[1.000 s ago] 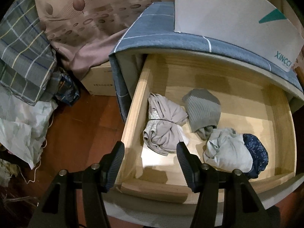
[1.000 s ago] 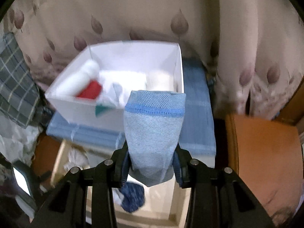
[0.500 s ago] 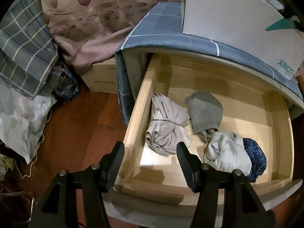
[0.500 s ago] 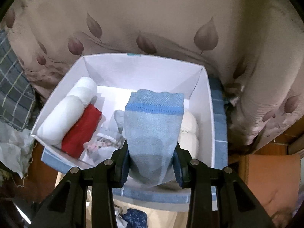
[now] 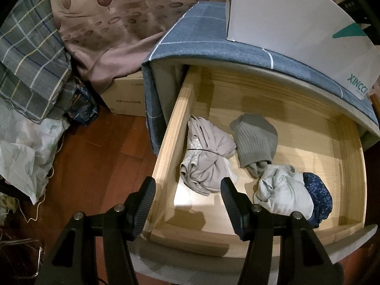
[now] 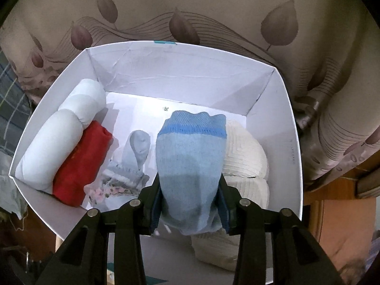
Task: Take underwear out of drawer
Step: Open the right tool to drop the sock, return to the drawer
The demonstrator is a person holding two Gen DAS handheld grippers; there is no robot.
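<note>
Holding a light blue rolled garment (image 6: 190, 178) between its fingers, the right gripper (image 6: 190, 204) hangs over the open white box (image 6: 287, 123), jaws pressed on both sides of the bundle; the darker blue band faces up and away. Judged from this, one piece is out of the drawer and not yet released into the box. Box contents, counted: one long white roll (image 6: 59, 137) against the left wall, one red roll (image 6: 80, 163) touching it, one grey-and-floral piece (image 6: 128, 173) in the middle, one cream ribbed bundle (image 6: 242, 156) on the right, partly hidden behind the held piece. Four inside, plus the one in the grip. The left gripper (image 5: 187, 204) hovers at the near left corner of the wooden drawer (image 5: 171, 128), fingers wide apart, holding nothing. Drawer, counted: one beige tied bundle (image 5: 206, 161) near the left wall, one grey ribbed roll (image 5: 255, 140) beside it, one pale bundle (image 5: 282, 194) toward the front, one dark blue speckled piece (image 5: 318, 197) touching that. Four left. Roughly half done, by my reckoning; the beige bundle lies nearest the empty left fingers. The box sits on the plaid-covered cabinet top (image 5: 204, 35) above the drawer.
</note>
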